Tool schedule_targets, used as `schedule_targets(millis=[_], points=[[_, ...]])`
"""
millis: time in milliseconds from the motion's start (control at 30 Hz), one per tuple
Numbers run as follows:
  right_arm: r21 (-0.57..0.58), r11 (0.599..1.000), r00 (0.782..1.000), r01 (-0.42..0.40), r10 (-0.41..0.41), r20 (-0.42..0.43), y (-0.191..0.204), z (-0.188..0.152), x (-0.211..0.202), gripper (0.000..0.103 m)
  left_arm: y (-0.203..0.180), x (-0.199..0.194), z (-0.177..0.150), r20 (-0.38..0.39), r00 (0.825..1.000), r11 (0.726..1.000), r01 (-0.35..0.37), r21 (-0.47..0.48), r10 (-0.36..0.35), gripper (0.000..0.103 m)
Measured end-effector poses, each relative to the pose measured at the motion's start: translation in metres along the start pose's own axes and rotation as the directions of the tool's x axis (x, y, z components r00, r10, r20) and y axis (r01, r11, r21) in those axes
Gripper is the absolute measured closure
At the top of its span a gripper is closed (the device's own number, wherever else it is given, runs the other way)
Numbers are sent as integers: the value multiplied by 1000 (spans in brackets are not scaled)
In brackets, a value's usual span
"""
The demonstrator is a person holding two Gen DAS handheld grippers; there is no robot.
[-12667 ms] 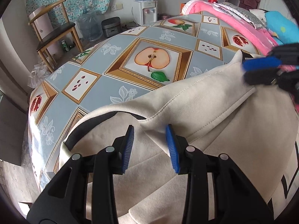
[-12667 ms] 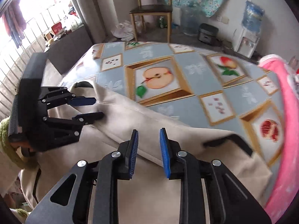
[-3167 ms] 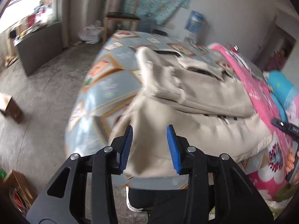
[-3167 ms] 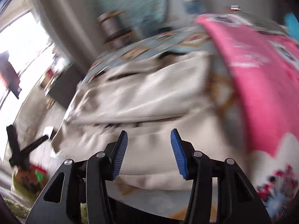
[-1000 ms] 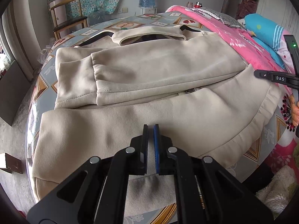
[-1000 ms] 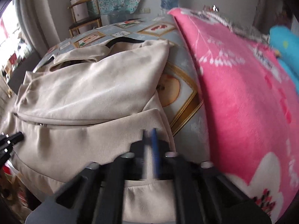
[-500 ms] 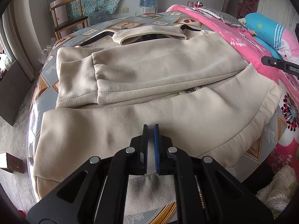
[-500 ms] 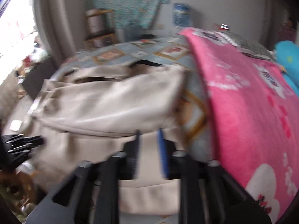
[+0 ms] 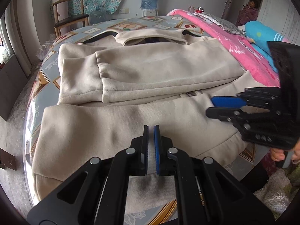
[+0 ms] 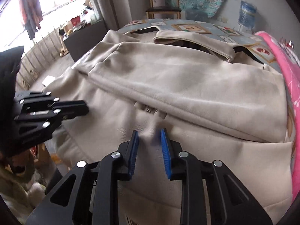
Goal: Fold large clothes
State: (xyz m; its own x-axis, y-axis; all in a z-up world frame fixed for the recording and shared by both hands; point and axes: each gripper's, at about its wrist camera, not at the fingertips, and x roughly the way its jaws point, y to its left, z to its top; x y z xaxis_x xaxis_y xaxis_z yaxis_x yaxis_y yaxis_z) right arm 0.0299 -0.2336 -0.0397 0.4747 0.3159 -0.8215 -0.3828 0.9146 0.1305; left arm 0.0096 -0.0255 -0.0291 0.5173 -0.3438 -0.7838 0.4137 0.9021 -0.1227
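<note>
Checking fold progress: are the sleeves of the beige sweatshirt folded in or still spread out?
Folded in. Both sleeves of the beige fleece sweatshirt lie across its chest, one cuff overlapped by the other sleeve; the hem half is still flat, unfolded.

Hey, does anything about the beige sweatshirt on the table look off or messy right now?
Slightly. The beige sweatshirt has a small ridge of fabric bunched up between the right gripper fingers, and its lower hem droops over the table edge. No damage shows.
</note>
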Motion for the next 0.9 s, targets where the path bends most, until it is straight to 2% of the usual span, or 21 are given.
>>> schedule_targets(millis=[100,200,233,333,367,400,433,467,500,533,567,600,700,800,900], points=[[29,999,1000,15,-16,19,-4,2,2,79,-1,-9,-3,17,998,998,64,6,-64,96],[35,998,999,44,-45,14,0,5,4,79,-4,3,-9,-34,999,999,37,18,-36,96],[42,998,999,46,-46,9,0,6,3,78,-5,2,-11,-21,999,999,38,11,-38,96],[76,997,1000,-10,9,11,0,9,-9,78,-1,2,-12,-17,998,998,52,-19,-53,96],[79,996,1000,-28,28,-3,1,9,-10,77,1,2,-13,-12,998,998,59,-30,-60,96],[80,996,999,-35,37,-27,3,10,-7,70,2,2,-14,-8,998,997,65,-38,-66,96],[68,997,998,-24,27,-54,6,9,-2,66,3,2,-15,-4,998,997,69,-43,-69,96],[46,999,998,-1,4,-69,9,8,3,66,3,2,-15,1,997,996,71,-45,-71,96],[20,1000,998,21,-20,-52,14,7,3,66,4,1,-16,8,997,996,74,-47,-74,96],[12,999,998,34,-33,-50,17,7,3,76,5,-1,-16,15,997,996,76,-49,-75,96],[7,998,998,57,-57,-42,18,8,1,94,6,-4,-16,27,997,996,75,-49,-74,96],[3,998,997,70,-70,-44,19,10,0,100,8,-6,-15,37,997,996,73,-49,-72,96],[17,997,997,72,-72,-1,18,17,-10,100,12,-17,-8,81,993,995,86,-50,-81,96],[34,996,995,85,-87,42,17,24,-11,102,11,-15,0,81,994,996,78,-33,-75,96],[42,991,991,126,-128,39,11,26,3,102,8,0,3,37,999,1000,6,-6,-5,96]])
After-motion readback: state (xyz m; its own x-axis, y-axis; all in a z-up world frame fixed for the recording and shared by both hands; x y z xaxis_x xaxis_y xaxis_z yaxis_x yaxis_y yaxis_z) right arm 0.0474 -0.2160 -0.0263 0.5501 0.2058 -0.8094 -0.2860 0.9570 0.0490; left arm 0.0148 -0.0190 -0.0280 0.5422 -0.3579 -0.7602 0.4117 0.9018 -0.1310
